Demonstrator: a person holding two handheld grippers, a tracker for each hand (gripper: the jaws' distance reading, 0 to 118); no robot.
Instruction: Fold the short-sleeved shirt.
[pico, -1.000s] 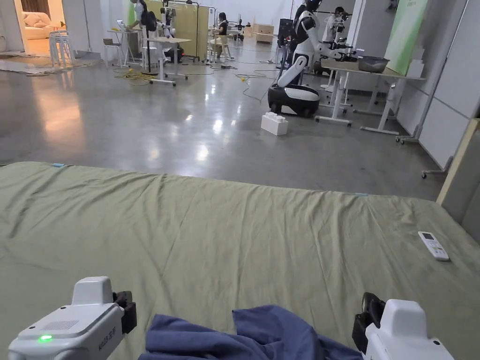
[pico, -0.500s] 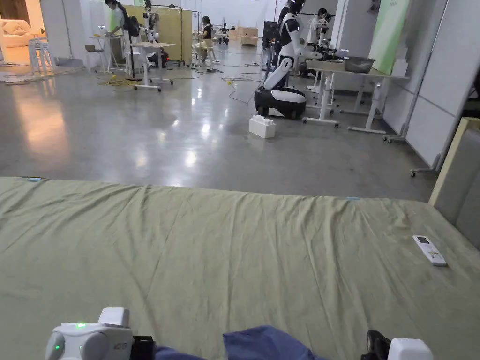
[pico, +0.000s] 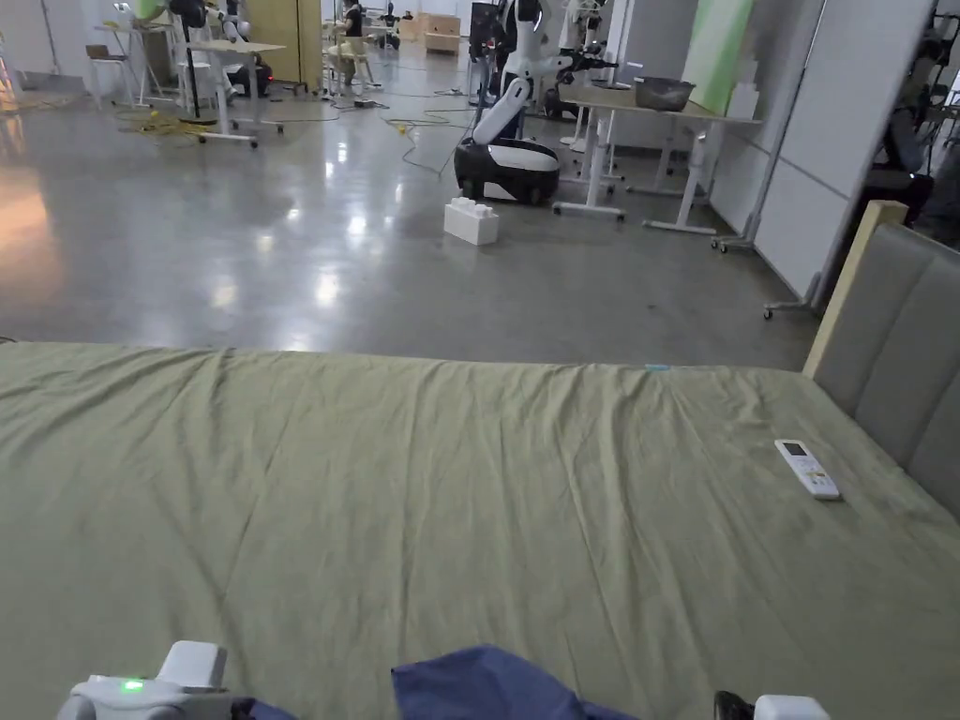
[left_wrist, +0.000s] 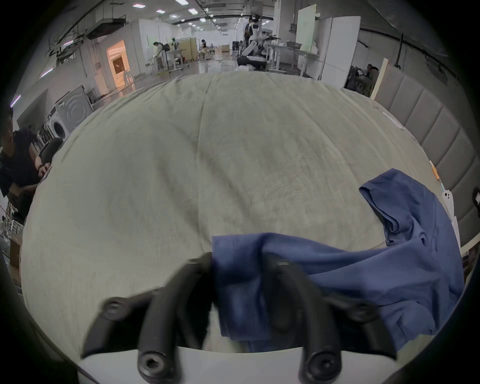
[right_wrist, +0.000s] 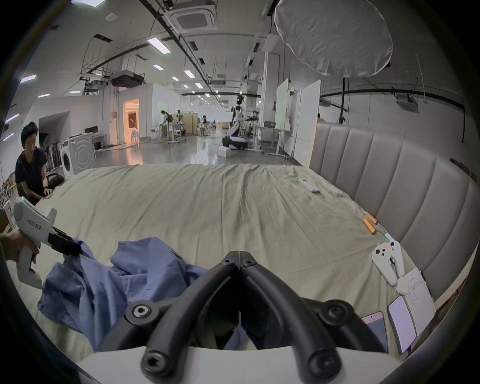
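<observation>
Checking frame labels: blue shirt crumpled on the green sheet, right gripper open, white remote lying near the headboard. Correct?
Not quite: the right gripper is shut, its jaw tips meeting, as the right gripper view shows. The rest holds: the blue shirt lies crumpled on the green sheet, and the white remote lies near the headboard.

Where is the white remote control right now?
The remote lies on the green sheet at the right of the head view, close to the padded headboard and well beyond the blue shirt.
</observation>
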